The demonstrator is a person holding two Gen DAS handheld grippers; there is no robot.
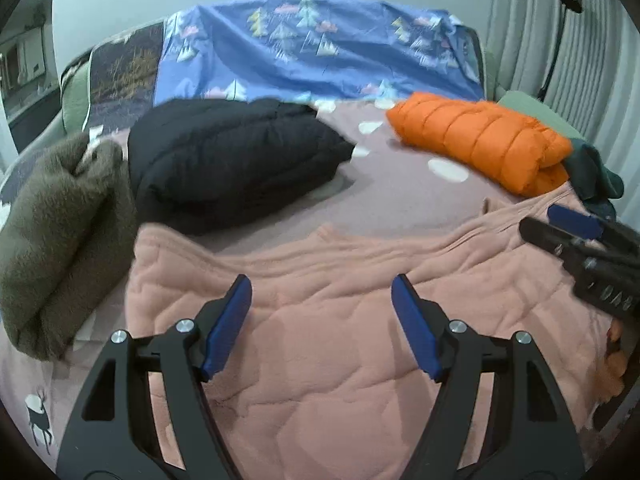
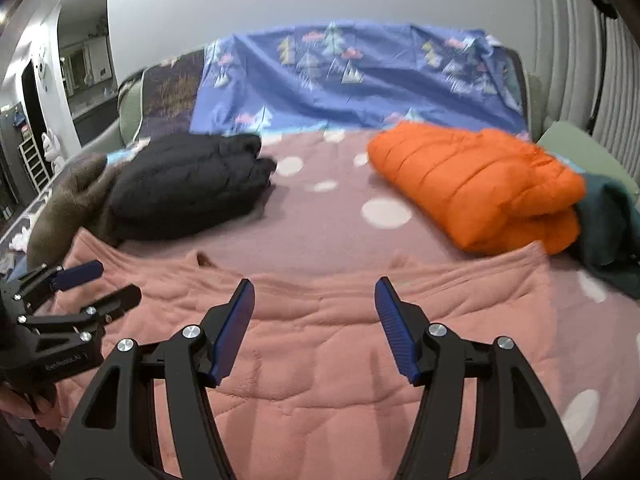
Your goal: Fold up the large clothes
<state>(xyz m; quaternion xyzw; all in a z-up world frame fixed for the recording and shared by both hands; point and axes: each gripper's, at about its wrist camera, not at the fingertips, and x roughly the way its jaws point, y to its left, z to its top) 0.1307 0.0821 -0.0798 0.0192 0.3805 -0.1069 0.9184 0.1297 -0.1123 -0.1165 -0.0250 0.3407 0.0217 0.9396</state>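
The pink quilted garment [image 1: 340, 320] lies nearest, spread flat across the front of the bed [image 1: 400, 176], with its far hem running straight from side to side. Under it is the mauve bed cover with white spots, and a blue sheet with a tree print [image 1: 312, 56] is draped over the head end. Farther back, a folded black puffer jacket [image 1: 224, 160] sits to the left, touching a grey-brown fleece garment [image 1: 56, 232] at the bed's left edge. A folded orange puffer jacket [image 1: 480, 140] lies to the right, against a dark green garment [image 1: 596, 176]. The left tongs [image 1: 322, 292] hover above the pink garment with jaws wide and nothing between them. The right tongs [image 2: 314, 294] hover alongside, likewise spread and empty.
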